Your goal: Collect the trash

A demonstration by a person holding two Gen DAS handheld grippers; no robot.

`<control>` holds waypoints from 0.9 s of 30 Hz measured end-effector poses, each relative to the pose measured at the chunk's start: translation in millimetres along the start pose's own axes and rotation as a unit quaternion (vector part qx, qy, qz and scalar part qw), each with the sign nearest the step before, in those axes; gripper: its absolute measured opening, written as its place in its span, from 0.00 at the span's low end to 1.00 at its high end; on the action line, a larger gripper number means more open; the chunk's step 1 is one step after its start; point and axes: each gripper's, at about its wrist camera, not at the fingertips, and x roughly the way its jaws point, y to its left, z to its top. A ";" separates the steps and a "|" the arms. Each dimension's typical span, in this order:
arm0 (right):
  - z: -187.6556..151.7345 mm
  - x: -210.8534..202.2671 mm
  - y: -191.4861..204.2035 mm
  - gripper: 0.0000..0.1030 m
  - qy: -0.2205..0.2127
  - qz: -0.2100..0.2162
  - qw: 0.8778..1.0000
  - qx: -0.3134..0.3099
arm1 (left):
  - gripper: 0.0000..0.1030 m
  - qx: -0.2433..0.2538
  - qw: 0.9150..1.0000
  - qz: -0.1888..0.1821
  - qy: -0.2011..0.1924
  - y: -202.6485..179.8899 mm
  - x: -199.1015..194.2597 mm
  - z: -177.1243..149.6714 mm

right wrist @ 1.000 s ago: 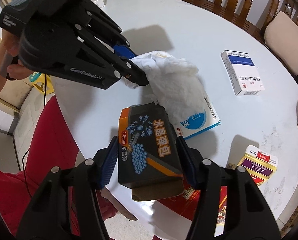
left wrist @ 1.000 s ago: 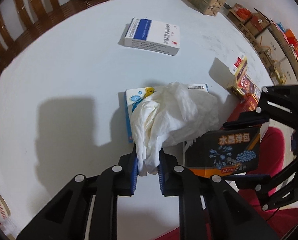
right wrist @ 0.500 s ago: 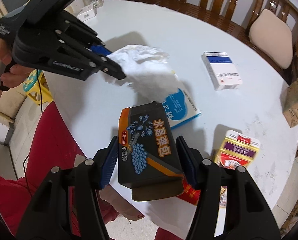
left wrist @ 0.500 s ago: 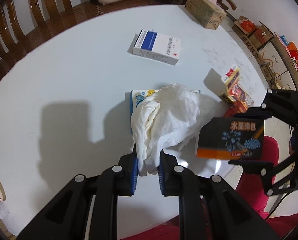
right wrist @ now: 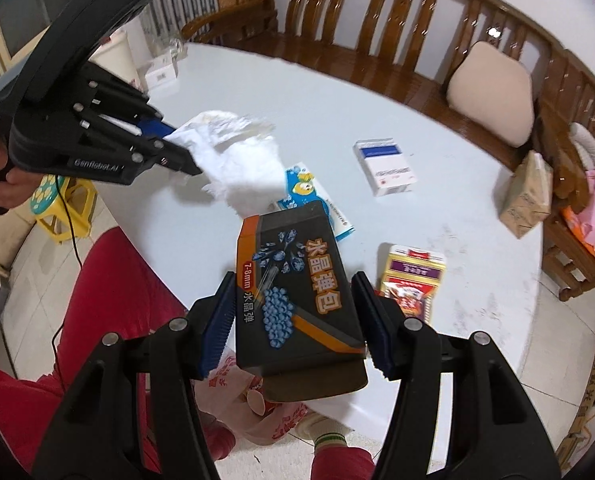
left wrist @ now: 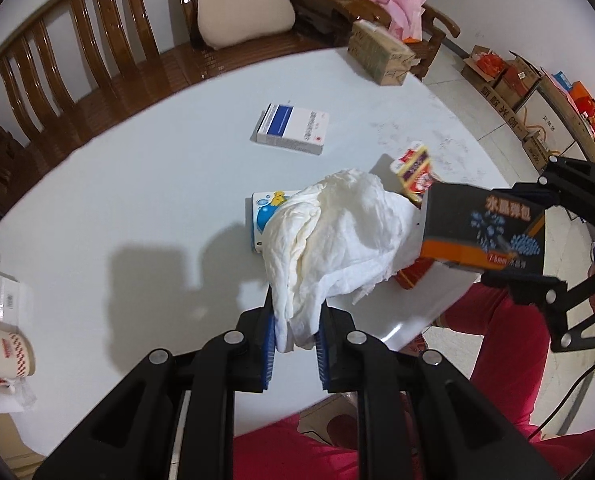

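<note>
White crumpled tissue (left wrist: 337, 240) pinched in my left gripper (left wrist: 295, 342) has lifted off the table (left wrist: 137, 184). My right gripper (right wrist: 293, 320), clamped on the black box (right wrist: 297, 292), has risen too. Both need binning next.

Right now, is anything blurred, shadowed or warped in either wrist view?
Left wrist view: fisheye bends the bench; the black box is slightly motion-blurred; hard shadows fall on the white table. Right wrist view: the crumpled tissue is smeared; glare glints on the bench rail.
</note>
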 end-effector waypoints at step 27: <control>-93.4 -104.0 58.3 0.56 -0.073 -0.075 0.993 0.046 | 0.16 0.047 0.996 0.041 -0.068 -104.7 -41.4 -94.0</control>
